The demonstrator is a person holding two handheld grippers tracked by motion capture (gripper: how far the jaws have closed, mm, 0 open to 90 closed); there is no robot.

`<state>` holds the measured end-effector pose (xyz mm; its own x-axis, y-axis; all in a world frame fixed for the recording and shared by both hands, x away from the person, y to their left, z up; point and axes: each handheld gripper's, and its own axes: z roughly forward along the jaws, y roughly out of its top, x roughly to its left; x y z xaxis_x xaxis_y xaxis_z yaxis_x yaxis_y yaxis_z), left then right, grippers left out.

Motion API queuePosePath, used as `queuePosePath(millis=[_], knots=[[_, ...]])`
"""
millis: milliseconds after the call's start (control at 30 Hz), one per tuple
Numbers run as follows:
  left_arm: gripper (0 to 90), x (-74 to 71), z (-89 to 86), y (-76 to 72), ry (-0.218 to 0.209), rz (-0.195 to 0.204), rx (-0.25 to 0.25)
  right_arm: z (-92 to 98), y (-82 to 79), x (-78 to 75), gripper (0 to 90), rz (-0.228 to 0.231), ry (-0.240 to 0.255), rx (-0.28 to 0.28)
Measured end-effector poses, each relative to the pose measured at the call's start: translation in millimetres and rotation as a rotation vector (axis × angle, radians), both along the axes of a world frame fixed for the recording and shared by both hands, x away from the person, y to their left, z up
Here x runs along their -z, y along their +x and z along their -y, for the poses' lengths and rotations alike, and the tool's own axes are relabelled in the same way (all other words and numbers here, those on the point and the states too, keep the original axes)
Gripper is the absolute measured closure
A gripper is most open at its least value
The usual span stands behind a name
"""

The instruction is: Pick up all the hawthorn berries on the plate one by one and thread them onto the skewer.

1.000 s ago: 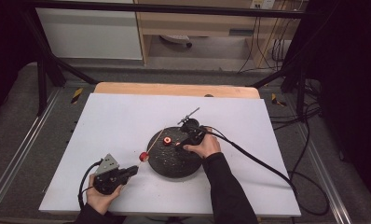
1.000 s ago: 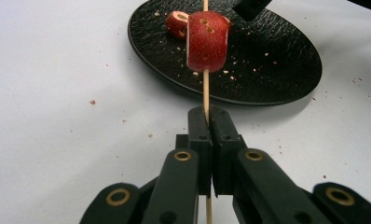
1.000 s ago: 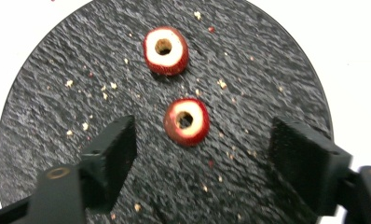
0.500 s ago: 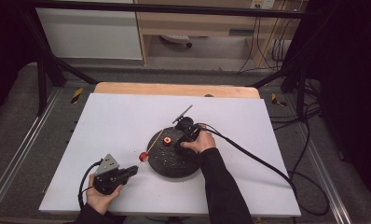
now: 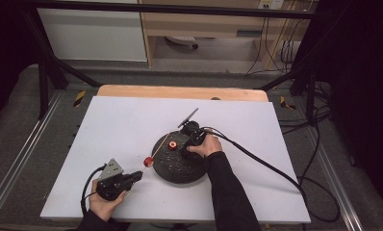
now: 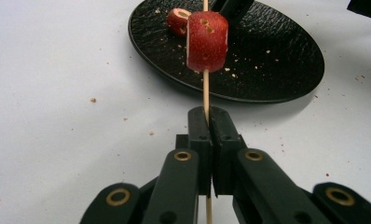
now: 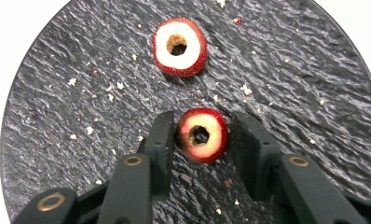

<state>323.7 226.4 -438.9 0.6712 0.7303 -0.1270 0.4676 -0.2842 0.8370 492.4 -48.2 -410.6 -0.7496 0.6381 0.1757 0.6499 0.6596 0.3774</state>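
Note:
My left gripper (image 6: 208, 121) is shut on a thin wooden skewer (image 6: 205, 91) with a red fruit chunk (image 6: 207, 42) threaded on it. In the high view it sits at the front left (image 5: 135, 176), the skewer (image 5: 159, 148) pointing over a black plate (image 5: 180, 168). My right gripper (image 7: 201, 129) points down on the plate (image 7: 291, 70). Its jaws have just been closing and now press both sides of a cored red fruit piece (image 7: 202, 136). A second cored slice (image 7: 179, 46) lies flat just beyond it.
The plate stands mid-table on a white board (image 5: 112, 125), with crumbs scattered on both. The right gripper's cable (image 5: 266, 161) trails off to the right. A wooden table edge (image 5: 180, 91) runs along the back.
The right hand has shifted slightly over the plate and its gripper has tipped down onto the fruit. The left hand and the skewer have stayed in place.

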Motion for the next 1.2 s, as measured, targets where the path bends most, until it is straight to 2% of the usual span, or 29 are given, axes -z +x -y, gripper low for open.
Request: queuePosePath(millis=[400, 600, 933, 1200], knots=[[88.1, 0.0, 0.0, 0.0, 0.004, 0.002, 0.000, -0.8, 0.7, 2.2, 62.3, -0.012, -0.009, 0.010], [88.1, 0.0, 0.1, -0.1, 0.004, 0.002, -0.001, 0.1, -0.8, -0.7, 62.6, -0.004, -0.009, 0.016], [88.1, -0.2, 0.1, -0.7, 0.004, 0.006, -0.002, 8.3, -9.9, -21.2, 62.7, 0.042, 0.079, 0.074], [88.1, 0.5, 1.0, -0.8, 0.007, 0.006, -0.003, 21.7, -27.2, -26.6, 62.6, 0.068, 0.172, 0.125]])
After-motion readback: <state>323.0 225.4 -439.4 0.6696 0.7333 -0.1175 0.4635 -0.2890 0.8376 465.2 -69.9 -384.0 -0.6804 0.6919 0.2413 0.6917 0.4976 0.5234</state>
